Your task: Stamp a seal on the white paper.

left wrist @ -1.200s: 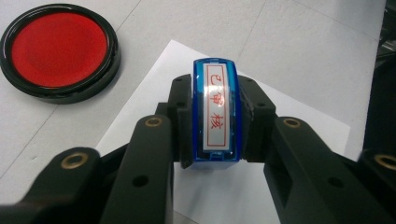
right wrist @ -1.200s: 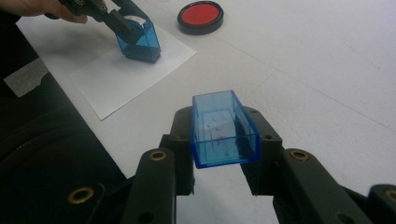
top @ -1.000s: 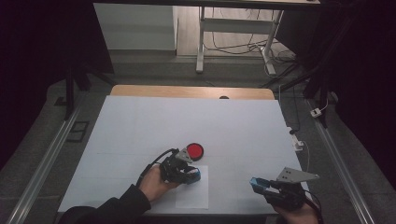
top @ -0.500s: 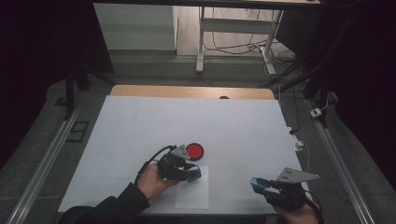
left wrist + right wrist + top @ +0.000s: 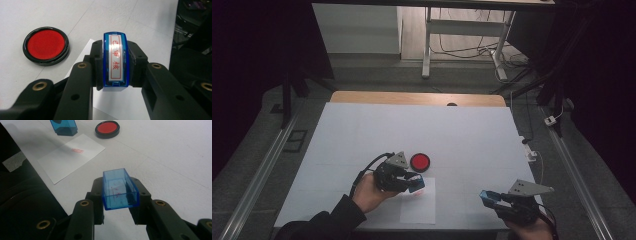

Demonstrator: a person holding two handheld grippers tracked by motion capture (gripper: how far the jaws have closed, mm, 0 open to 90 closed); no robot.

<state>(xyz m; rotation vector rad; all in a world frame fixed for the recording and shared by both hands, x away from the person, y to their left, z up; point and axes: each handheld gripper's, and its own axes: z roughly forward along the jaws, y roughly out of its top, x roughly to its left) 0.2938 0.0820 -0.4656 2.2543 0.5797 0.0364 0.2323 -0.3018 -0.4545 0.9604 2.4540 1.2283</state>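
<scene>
Stamp (image 5: 116, 61) clamped between left gripper (image 5: 115, 65) jaws, seemingly above paper (image 5: 418, 207).

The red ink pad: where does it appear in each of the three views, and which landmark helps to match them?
High view: the red ink pad lies near the table's middle, just right of the left claw.
Left gripper view: upper left, beside the stamp.
Right gripper view: top centre.
Shared landmark: the white paper sheet, next to the pad.
</scene>
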